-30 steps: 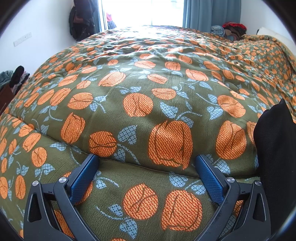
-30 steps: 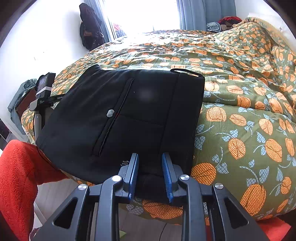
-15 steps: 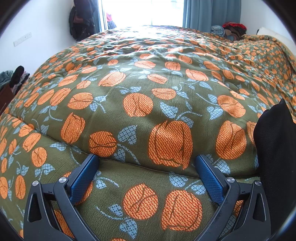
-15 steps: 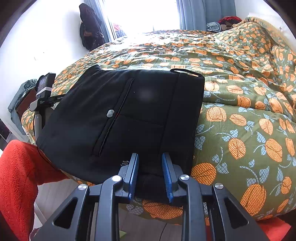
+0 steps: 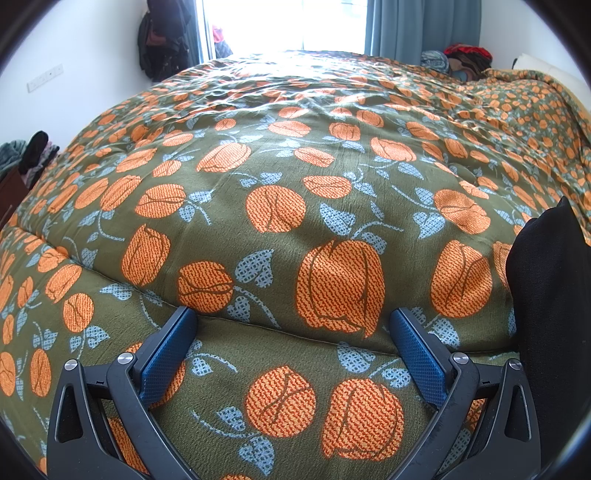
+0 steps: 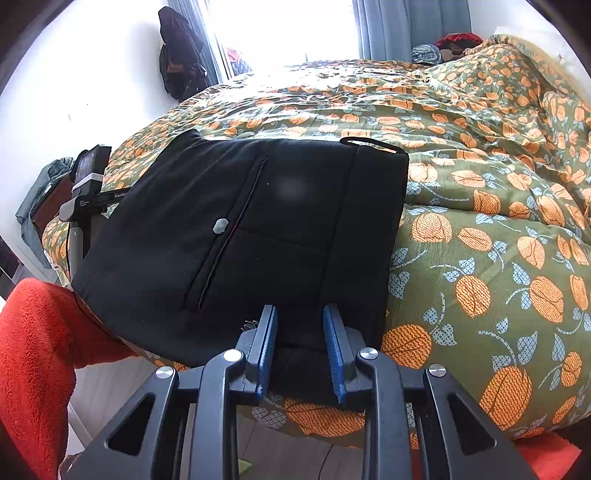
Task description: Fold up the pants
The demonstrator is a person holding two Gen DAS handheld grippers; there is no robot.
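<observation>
Black fleece fills the middle of our right wrist view: the pants lie folded into a compact block on the near edge of the bed, on the olive bedspread with its orange flowers. We see a small pale button beside a long pocket seam, and a thin black loop at the far right corner of the bundle. Our right gripper has its blue pads drawn close together with a narrow gap between them, and the near hem of the pants sits bunched in that gap, so we read it as pinched on the fabric. Over on the left wrist view, our left gripper stands wide open, holding nothing, its blue pads resting low over the bedspread. A dark sliver of the pants shows at the right edge there, just beside that gripper's right finger. A red fleecy sleeve shows near left in the right view, with bright window light and blue curtains at the far end of the room.
</observation>
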